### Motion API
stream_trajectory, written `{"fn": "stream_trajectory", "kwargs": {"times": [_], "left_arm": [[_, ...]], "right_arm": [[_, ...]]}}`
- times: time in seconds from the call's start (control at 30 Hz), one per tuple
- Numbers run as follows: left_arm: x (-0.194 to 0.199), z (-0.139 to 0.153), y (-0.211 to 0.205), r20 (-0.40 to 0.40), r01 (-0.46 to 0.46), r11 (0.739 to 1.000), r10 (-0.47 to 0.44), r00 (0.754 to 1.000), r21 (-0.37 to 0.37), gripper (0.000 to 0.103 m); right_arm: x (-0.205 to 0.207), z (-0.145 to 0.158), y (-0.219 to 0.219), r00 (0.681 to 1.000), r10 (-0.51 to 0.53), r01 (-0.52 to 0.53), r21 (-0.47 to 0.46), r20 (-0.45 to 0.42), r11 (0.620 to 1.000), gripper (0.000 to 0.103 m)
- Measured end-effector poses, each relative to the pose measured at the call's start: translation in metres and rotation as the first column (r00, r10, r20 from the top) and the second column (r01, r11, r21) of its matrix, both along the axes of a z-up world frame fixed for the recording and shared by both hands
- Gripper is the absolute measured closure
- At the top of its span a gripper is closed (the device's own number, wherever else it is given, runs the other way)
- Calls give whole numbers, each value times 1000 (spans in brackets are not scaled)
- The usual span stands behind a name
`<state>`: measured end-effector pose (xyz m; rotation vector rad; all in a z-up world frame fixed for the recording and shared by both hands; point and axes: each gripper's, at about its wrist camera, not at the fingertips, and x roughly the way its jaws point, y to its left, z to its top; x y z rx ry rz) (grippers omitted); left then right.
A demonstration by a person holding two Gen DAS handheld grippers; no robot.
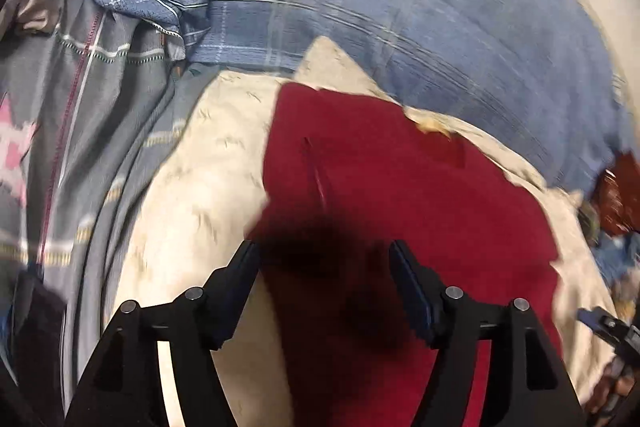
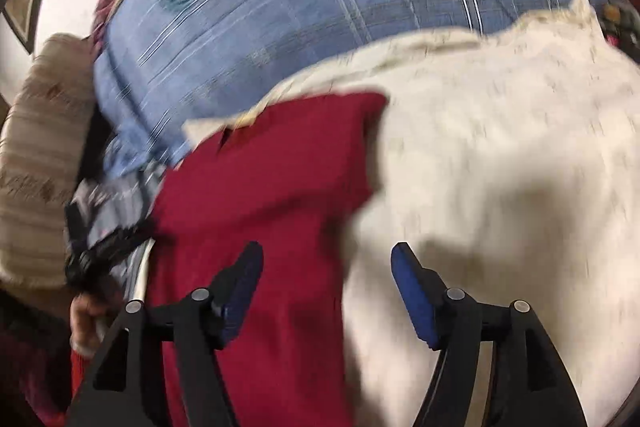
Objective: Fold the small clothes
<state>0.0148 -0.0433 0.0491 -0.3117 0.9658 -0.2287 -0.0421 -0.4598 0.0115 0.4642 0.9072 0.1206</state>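
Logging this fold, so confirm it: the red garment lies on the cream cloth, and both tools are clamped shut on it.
Not quite. The red garment does lie on the cream cloth, but the left tool and right tool stand open, gripping nothing, as both wrist views show.

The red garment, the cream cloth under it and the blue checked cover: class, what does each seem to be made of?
Red garment: probably a soft knit or fleece, matte, with no sheen. Cream cloth: looks like a fuzzy, flecked textile, perhaps a blanket; blur hides the weave. Blue checked cover: likely thin woven cotton, with crisp printed lines and smooth folds.
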Motion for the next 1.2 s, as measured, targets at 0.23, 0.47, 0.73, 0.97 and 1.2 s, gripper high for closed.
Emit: {"fn": "stream_trajectory", "kwargs": {"times": [0.23, 0.47, 0.73, 0.97, 1.2], "left_arm": [[-87, -17, 6, -92, 30, 1000, -30, 995, -4, 30], [-109, -17, -14, -50, 77, 993, -73, 996, 84, 70], [-135, -7, 11, -44, 100, 995, -98, 994, 29, 98], [-153, -12, 17, -105, 82, 996, -80, 991, 19, 67], [-190, -19, 12, -80, 84, 996, -80, 994, 43, 40]], "right_arm": [[-66, -36, 18, 998, 32, -32, -7, -57, 999, 31], [-84, -35, 38, 997, 72, -70, -51, 32, 996, 94], [-120, -13, 42, 994, 63, -56, -71, 88, 996, 95], [-121, -33, 21, 1000, 22, -22, 5, 18, 1000, 77], [-146, -34, 29, 992, 123, -123, 2, -30, 992, 42]]}}
